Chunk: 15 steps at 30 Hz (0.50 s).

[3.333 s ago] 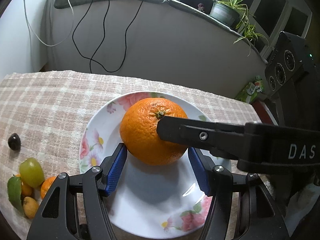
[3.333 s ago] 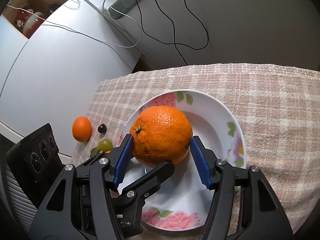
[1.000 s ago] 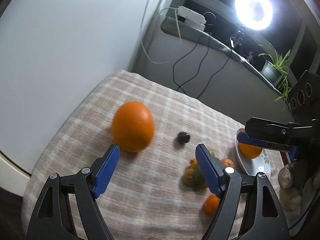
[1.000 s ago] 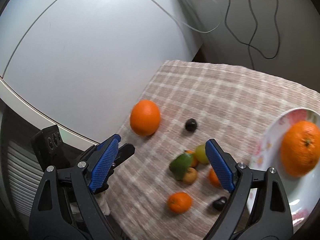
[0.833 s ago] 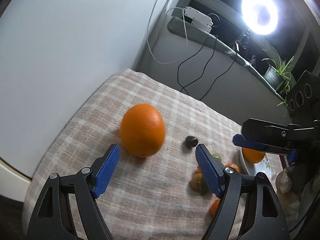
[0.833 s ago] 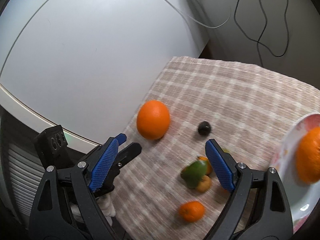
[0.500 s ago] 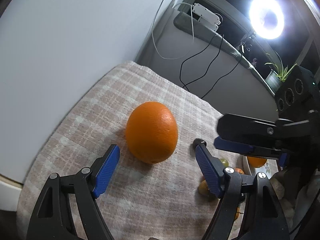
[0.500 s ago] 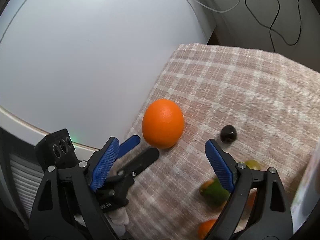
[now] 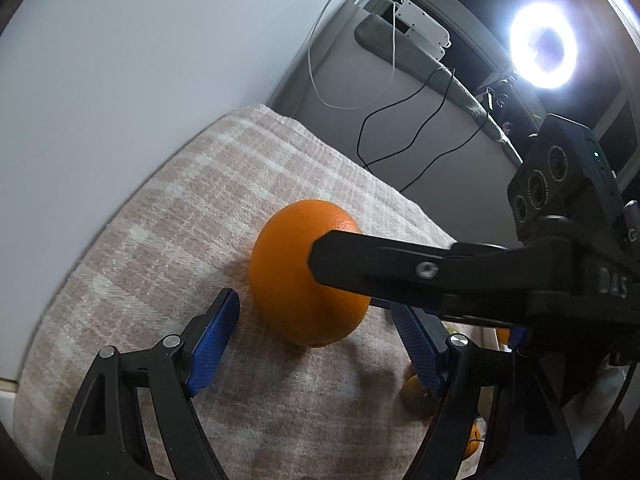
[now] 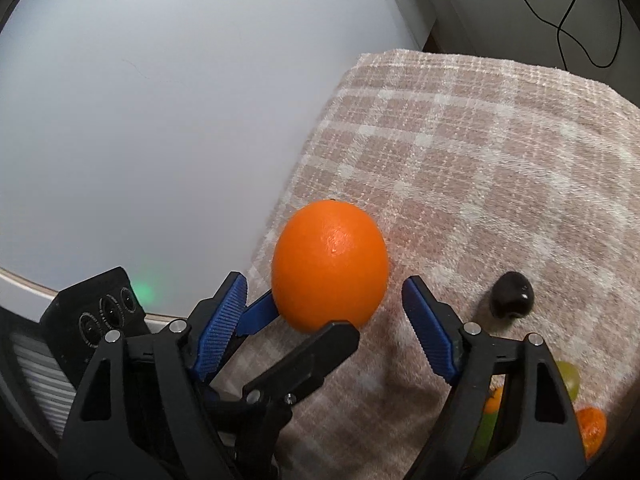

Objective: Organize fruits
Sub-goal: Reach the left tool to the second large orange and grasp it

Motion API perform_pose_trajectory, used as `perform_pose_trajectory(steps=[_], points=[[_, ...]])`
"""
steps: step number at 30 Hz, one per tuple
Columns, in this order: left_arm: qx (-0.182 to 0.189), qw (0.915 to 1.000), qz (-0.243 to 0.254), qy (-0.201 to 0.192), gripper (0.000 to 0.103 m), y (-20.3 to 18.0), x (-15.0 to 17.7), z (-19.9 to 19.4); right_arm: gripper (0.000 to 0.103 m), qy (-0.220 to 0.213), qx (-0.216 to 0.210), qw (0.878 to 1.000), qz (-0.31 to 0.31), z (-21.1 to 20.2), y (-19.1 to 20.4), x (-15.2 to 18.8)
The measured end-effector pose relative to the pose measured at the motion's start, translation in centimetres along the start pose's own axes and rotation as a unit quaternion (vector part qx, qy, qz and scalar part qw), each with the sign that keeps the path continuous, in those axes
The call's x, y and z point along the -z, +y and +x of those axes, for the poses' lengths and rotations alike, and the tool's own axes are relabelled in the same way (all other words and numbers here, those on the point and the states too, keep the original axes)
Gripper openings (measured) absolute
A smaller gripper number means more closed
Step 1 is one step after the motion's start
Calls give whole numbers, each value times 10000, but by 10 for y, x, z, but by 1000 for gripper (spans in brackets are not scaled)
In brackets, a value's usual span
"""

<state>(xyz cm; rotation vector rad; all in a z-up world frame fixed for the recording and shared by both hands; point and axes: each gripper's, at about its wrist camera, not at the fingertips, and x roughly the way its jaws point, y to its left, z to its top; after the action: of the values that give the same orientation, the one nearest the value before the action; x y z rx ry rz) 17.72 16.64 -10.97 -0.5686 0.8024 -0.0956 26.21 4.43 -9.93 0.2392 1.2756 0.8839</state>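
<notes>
**Orange pickup: both grippers closing in**

Orange, large, round, glossy-skinned, sat mid-frame on the pink-and-cream checked cloth, w/ left gripper and right gripper both spread wide around it, pads not yet touching. Step looked like grasp approach; next move prob. needs pads squeezing evenly w/o rolling it.

Right view alone showed a small dark glossy fruit at right and a green grape lower right. Left view alone showed the ring light, upper right.
</notes>
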Motion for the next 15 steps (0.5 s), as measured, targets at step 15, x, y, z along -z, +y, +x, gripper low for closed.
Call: perform_pose_trajectory(steps=[15], points=[[56,10000,51,-20,70,1,-2,-1,68,24,103,9999,-75,11,2,-3]])
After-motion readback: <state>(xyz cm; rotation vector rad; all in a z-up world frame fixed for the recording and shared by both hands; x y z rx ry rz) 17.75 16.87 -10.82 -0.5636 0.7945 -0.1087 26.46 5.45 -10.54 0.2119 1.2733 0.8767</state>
